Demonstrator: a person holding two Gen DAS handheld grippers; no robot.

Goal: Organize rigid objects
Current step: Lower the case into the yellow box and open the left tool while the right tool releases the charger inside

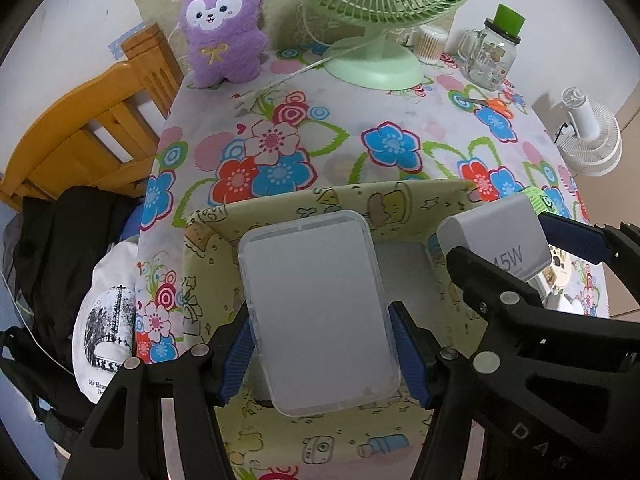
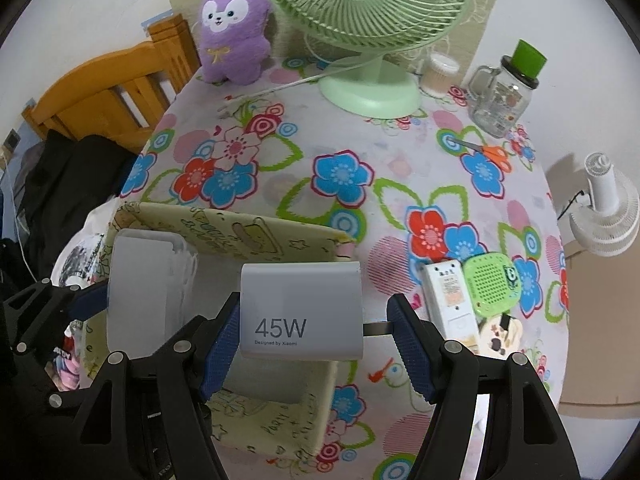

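My left gripper [image 1: 320, 320] is shut on a translucent plastic box [image 1: 320, 304], its blue pads pressing both long sides. The box hangs tilted over a yellow cartoon-print fabric bin [image 1: 360, 196] at the table's near left. My right gripper [image 2: 314, 312] is shut on a white 45W charger [image 2: 300, 308]: one pad is on its left side, the other on its metal prong. The charger hovers over the right part of the bin [image 2: 240, 236]. The left wrist view shows the right gripper [image 1: 520, 248] and charger [image 1: 496, 232] just right of the box.
A green speaker [image 2: 492, 280] and a white remote-like device [image 2: 448, 292] lie right of the bin. Orange scissors [image 2: 488, 152], a glass jar mug [image 2: 504, 96], a green fan [image 2: 368, 20] and a purple plush [image 2: 232, 28] stand farther back. A wooden chair [image 1: 92, 120] is at left.
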